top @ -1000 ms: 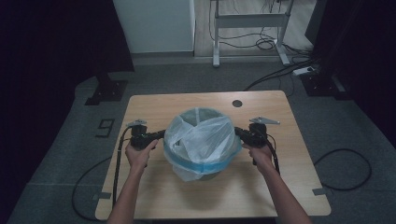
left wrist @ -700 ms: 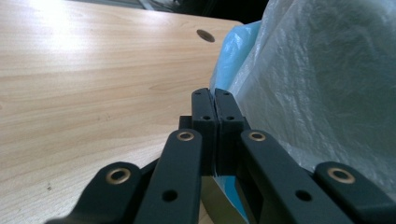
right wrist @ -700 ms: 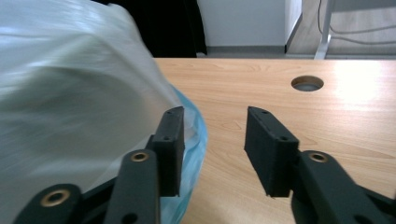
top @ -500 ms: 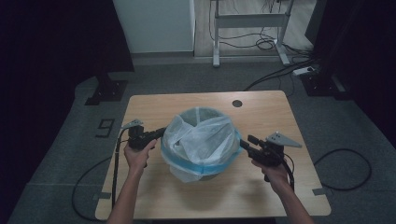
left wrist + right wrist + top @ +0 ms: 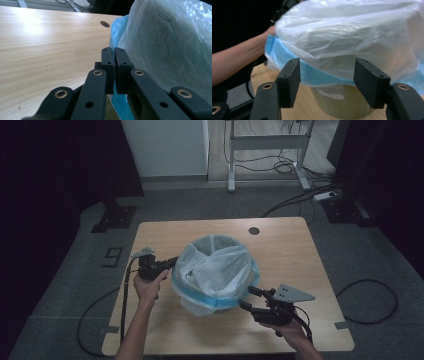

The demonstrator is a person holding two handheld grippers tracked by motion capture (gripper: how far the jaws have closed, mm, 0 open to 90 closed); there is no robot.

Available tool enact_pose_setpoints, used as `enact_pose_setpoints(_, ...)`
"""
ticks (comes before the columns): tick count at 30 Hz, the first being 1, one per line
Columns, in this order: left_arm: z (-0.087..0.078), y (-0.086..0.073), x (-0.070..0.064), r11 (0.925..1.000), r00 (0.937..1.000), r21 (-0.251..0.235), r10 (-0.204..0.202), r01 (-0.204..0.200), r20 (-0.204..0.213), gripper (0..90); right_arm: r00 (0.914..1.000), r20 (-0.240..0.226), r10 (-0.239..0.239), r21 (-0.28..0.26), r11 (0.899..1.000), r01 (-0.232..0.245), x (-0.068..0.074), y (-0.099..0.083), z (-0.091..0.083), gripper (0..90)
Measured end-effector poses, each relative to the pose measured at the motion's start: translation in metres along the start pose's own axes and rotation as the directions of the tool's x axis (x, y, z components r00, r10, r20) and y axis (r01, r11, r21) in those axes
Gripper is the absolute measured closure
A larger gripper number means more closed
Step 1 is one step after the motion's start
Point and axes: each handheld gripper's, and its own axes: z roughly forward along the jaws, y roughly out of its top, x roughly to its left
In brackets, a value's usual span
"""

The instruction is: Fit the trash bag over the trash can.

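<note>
On table, L gripper (image 5: 170, 264) clamps bag (image 5: 215, 270) hem; R gripper (image 5: 250, 298) apart; bin (image 5: 339, 102) mostly hidden.

Table (image 5: 300, 255): bin (image 5: 339, 105) stood near the middle, liner bag (image 5: 215, 270) draped in it and over its rim. Cable hole (image 5: 254, 230) set behind the bin, toward the far edge. Left gripper (image 5: 167, 265) placed at the bag's left side, touching it. Right gripper (image 5: 250, 298) held at the bin's near right, just beside the bag's hem.

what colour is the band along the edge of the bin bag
Light blue band on a translucent white bag; clearest in the right gripper view.
</note>
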Motion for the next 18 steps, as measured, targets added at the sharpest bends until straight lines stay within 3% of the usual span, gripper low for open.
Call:
enact_pose_setpoints(7, -0.001, -0.001, 0.001, 1.0, 1.0, -0.003, -0.005, 0.005, 0.003, 87.1, 0.9982, -0.049, -0.034, 0.008, 0.999, 0.035, 0.012, 0.004, 0.004, 37.7)
enact_pose_setpoints(13, -0.001, -0.003, 0.001, 0.9999, 0.9999, -0.006, -0.009, 0.009, 0.005, 87.4, 0.997, -0.051, -0.058, 0.01, 0.998, 0.059, 0.026, 0.003, 0.006, 37.3)
enact_pose_setpoints(18, -0.001, -0.003, 0.0, 0.9999, 0.9999, -0.006, -0.009, 0.009, 0.005, 87.4, 0.9946, 0.004, -0.104, 0.059, 0.993, 0.104, 0.031, -0.004, 0.013, 61.8)
